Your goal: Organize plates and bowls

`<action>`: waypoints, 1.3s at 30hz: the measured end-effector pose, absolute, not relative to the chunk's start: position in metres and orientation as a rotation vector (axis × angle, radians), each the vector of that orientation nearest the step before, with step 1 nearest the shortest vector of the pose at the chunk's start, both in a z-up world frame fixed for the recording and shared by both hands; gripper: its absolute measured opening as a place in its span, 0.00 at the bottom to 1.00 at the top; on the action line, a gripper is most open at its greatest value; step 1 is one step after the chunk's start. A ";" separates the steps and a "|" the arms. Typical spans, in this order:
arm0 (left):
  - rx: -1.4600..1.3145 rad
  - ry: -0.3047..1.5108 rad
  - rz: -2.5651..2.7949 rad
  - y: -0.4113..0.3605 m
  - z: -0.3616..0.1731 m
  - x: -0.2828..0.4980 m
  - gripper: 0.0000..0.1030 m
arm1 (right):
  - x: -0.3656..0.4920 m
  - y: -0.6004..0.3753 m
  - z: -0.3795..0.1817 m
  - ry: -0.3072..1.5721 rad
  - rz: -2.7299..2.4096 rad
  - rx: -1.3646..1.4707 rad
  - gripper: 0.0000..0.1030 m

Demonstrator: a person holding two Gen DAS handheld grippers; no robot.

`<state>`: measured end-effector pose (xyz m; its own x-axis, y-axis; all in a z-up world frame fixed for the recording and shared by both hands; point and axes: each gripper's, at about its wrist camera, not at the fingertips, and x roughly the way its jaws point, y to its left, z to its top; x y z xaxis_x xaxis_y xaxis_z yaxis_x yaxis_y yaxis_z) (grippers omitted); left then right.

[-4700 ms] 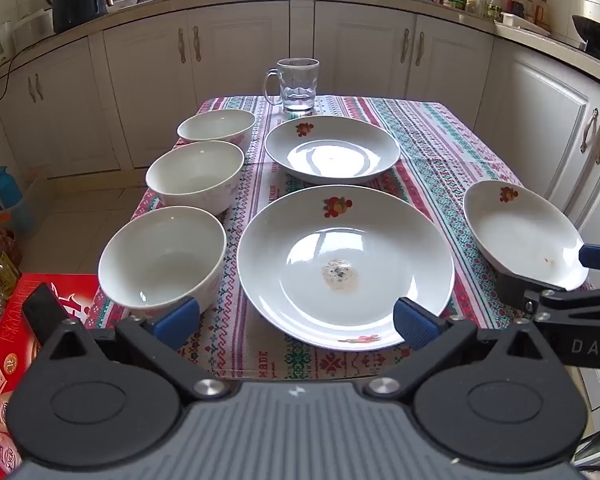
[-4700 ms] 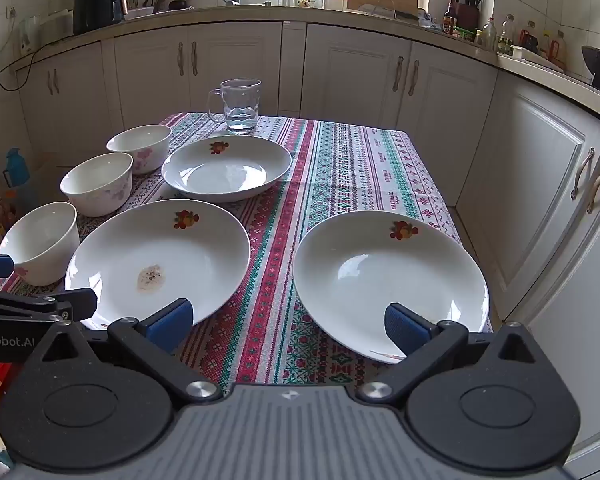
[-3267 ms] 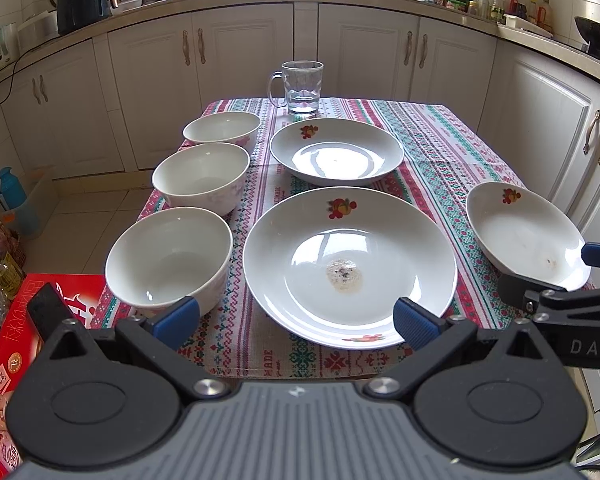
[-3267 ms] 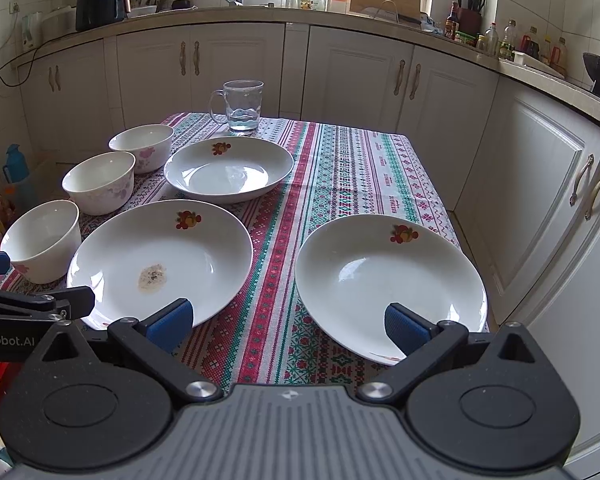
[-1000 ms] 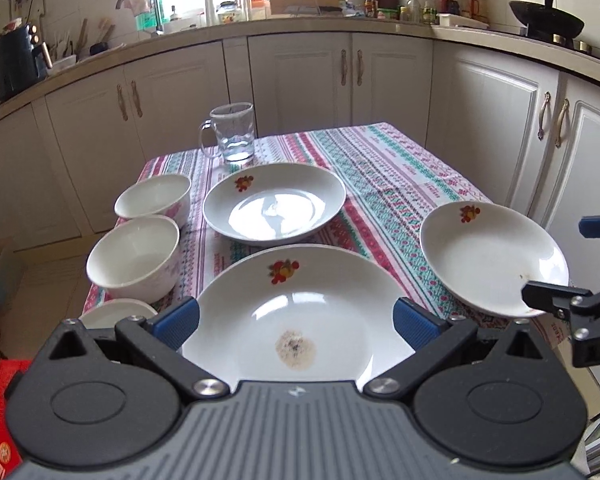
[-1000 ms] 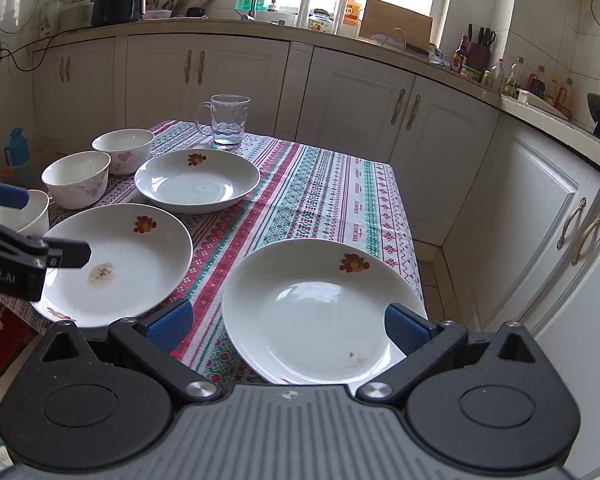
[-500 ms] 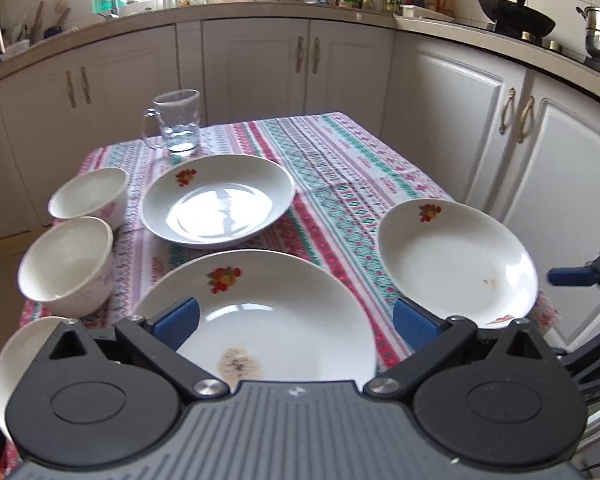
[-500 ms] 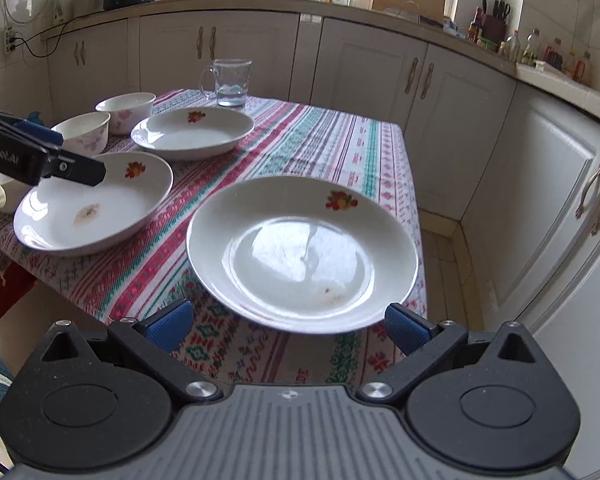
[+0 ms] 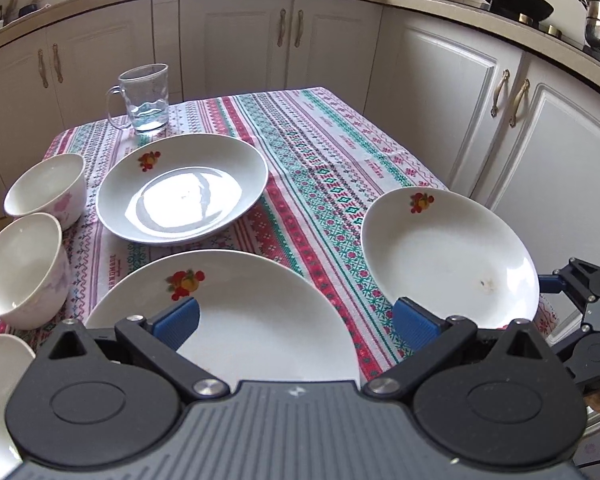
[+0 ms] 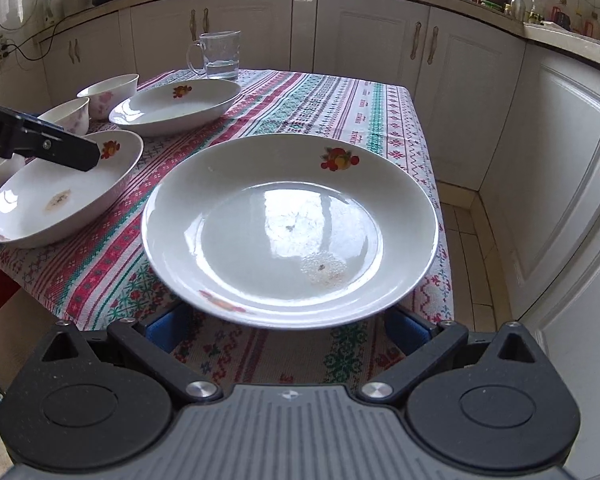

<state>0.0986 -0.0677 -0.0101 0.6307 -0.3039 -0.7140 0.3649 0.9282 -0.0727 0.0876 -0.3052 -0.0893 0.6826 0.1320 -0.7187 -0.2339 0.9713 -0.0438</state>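
Here, on a counter [image 9: 332,152] draped in a striped, embroidered cloth, three white fruit-motif plates and three white bowls wait to be organized, none of them stacked yet.

The right plate [image 10: 290,224] lies dead ahead of the right gripper [image 10: 288,330], its near rim overhanging the counter's edge and passing above both blue fingers [image 10: 162,330], which stand spread wide and empty, low beneath the rim. The opening looks set side to side along the rim's near arc; judged from this view, the coming move turns on raising or turning the fingers so the rim enters the gap edge-on.

The left plate [image 9: 260,312], marked with a brownish stain, sits directly ahead of and under the left gripper [image 9: 296,322], whose fingers [image 9: 178,318] are likewise spread and hold nothing. Each gripper is nearest its own plate; the right plate lies well off to the right of the left fingers.

The far plate [image 9: 182,188] rests beyond the left plate, farther from both sets of fingers. Left of the left fingers runs the row of bowls: the far bowl [image 9: 48,188], the middle bowl [image 9: 22,270] and the near bowl [image 9: 0,396], the last cut off by the frame.

A glass mug [image 9: 144,98] holding a little water stands at the far end.
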 end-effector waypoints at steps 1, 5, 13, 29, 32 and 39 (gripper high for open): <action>0.086 0.803 -0.387 -0.070 -0.011 0.100 0.99 | 0.089 -0.307 -0.090 0.793 0.203 -0.128 1.00; 0.106 0.809 -0.404 -0.080 -0.013 0.106 0.99 | 0.090 -0.309 -0.091 0.777 0.231 -0.137 1.00; 0.161 0.821 -0.433 -0.102 -0.015 0.114 0.99 | 0.081 -0.312 -0.097 0.704 0.244 -0.131 1.00; 0.284 0.821 -0.549 -0.154 -0.012 0.140 0.99 | 0.066 -0.319 -0.105 0.607 0.274 -0.127 1.00; 0.296 0.831 -0.585 -0.163 -0.015 0.147 0.99 | 0.067 -0.321 -0.104 0.612 0.286 -0.131 1.00; 0.315 0.867 -0.639 -0.183 -0.026 0.166 0.97 | 0.070 -0.326 -0.103 0.625 0.325 -0.145 1.00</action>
<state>0.1663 -0.1825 -0.0261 0.4785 -0.3901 -0.7867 0.6357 0.7719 0.0040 0.0705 -0.3261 -0.1029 0.7625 0.2546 -0.5947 -0.3413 0.9393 -0.0356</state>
